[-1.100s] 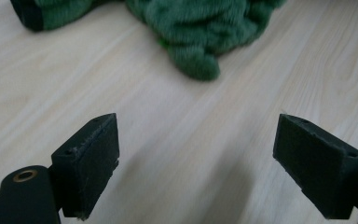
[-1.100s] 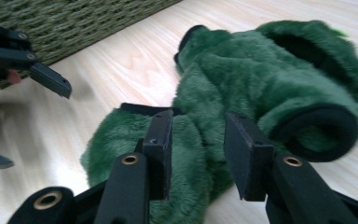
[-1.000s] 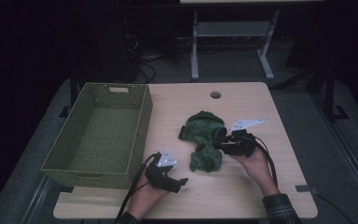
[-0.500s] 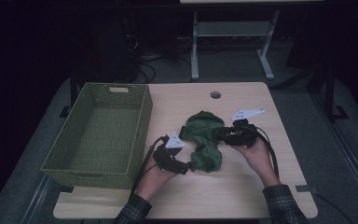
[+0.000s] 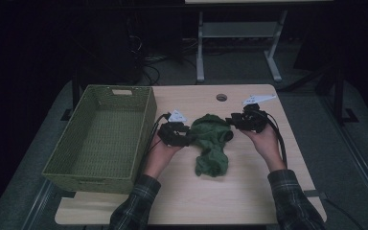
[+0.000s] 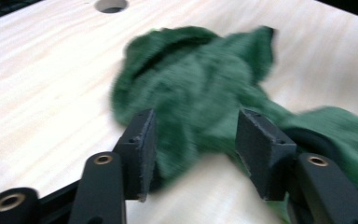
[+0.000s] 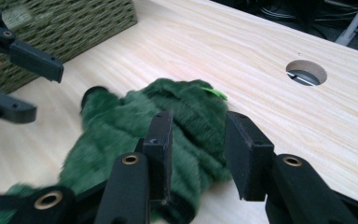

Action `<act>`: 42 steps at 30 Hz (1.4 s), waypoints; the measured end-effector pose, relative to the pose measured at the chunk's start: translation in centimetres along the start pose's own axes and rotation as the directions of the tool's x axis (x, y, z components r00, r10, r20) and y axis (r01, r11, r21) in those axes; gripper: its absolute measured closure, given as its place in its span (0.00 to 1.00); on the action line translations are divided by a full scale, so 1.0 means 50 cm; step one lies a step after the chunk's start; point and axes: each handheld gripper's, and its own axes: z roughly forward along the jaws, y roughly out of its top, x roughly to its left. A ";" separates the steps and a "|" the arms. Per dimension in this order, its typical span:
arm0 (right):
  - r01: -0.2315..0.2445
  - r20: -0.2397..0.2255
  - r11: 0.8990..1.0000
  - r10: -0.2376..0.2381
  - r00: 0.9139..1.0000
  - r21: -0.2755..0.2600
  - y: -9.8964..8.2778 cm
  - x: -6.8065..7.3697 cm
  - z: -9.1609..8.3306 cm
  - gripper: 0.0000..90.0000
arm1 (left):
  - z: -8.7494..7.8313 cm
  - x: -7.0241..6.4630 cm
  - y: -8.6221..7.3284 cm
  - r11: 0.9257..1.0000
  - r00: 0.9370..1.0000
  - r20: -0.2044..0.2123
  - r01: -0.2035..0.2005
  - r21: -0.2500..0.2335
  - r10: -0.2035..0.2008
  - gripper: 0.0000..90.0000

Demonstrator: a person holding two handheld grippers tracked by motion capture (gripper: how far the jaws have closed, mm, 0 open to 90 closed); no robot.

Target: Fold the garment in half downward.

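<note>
Green fuzzy cloth point(image 5: 211, 142), label unreadable, wicker basket point(image 5: 100, 139)

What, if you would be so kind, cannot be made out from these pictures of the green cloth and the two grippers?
- Left gripper, its own view: motion blur hides whether the pads press the green cloth.
- Right gripper, its own view: cloth bulges between the jaws; contact on the far pad unclear.
- High view: the wicker basket hides its near inner wall.
- High view: the cloth's kind is too crumpled to tell.
</note>
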 end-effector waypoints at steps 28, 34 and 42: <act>-0.065 -0.001 0.986 0.066 0.998 0.151 -0.046 -0.069 0.145 0.76 | 0.166 0.124 0.021 0.990 0.999 -0.006 0.041 0.132 -0.040 0.63; -0.067 -0.019 0.984 0.071 0.997 0.168 -0.051 -0.069 0.153 0.92 | 0.178 0.124 0.017 0.986 0.999 0.017 0.024 0.166 -0.027 0.79; -0.065 -0.027 0.984 0.070 0.997 0.166 -0.046 -0.062 0.149 0.97 | 0.172 0.113 0.028 0.988 0.999 0.026 0.015 0.153 -0.019 0.97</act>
